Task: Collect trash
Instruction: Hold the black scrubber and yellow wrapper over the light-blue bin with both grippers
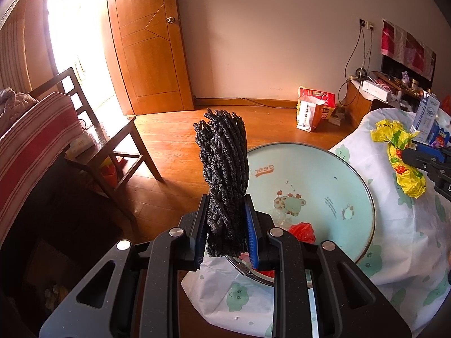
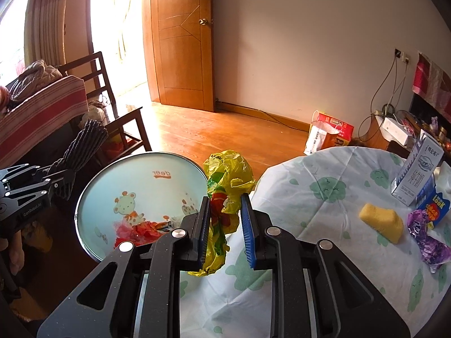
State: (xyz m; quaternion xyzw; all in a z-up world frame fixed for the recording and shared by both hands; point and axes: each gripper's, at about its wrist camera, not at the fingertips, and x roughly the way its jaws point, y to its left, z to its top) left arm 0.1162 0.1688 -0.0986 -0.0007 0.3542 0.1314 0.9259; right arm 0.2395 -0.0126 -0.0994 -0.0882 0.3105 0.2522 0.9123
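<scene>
The left claw (image 1: 227,225) is clamped on a black foam net sleeve (image 1: 222,169), its blue pads pressing the lower part of the bundle from both sides while the ribbed upper end stands up above the fingers. In the right wrist view the same claw (image 2: 60,181) shows at the left edge with the sleeve (image 2: 84,146) sticking out past it, beside the rim of the trash bin.

The right claw (image 2: 225,222) is clamped on a crumpled yellow plastic bag (image 2: 228,180) with red and green print; the bag bulges above the pads and a loose tail hangs below them. From the left wrist view this bag (image 1: 400,155) is seen over the edge of the surface, with the right claw (image 1: 415,159) gripping it from the right.

Just beyond both claws sits the round trash bin (image 2: 157,174), pale blue inside with a cartoon giraffe and the word "deer", metal-rimmed. Red wrappers (image 2: 141,232) lie at its bottom. The bin stands against the surface (image 2: 324,225), which is covered with a white cloth printed with green clouds.

Farther right on the surface lie a yellow sponge (image 2: 382,222), a purple wrapper (image 2: 428,239), a white milk carton (image 2: 420,171) and a blue box (image 2: 434,205) touching it. Behind, on the wood floor, stands a red and white shopping bag (image 2: 329,133) near the wall.
</scene>
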